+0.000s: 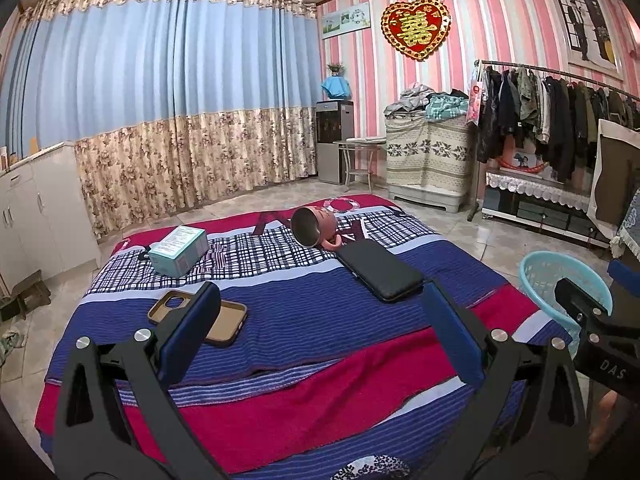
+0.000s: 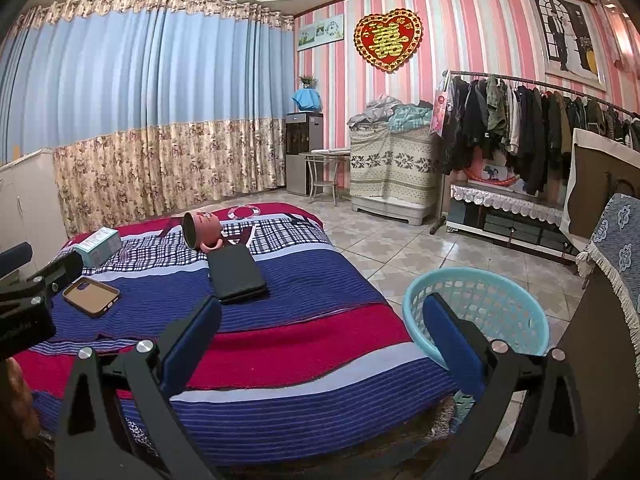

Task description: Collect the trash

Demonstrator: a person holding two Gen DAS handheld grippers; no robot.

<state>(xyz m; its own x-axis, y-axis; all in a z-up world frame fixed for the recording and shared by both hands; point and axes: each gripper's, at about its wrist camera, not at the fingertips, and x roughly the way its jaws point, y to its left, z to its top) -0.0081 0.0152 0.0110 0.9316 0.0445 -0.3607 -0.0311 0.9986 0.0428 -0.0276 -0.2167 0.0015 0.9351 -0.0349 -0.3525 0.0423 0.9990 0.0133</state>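
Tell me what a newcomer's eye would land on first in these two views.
Probably the striped red and blue blanket filling the middle, with a tipped-over pink mug beside a black case, a tan phone case and a teal box scattered on it. Next, the red heart ornament high on the pink striped wall, and the light blue basket on the floor to the blanket's right.

From my seat, the red-and-blue striped woven blanket (image 1: pixel 304 396) carried a teal cardboard box (image 1: pixel 181 249) far left, a tan phone case (image 1: pixel 199 317) before it, a tipped pink mug (image 1: pixel 314 227) behind a black wallet (image 1: pixel 378 270); right, on the floor, stood a light-blue plastic basket (image 2: pixel 478 310).
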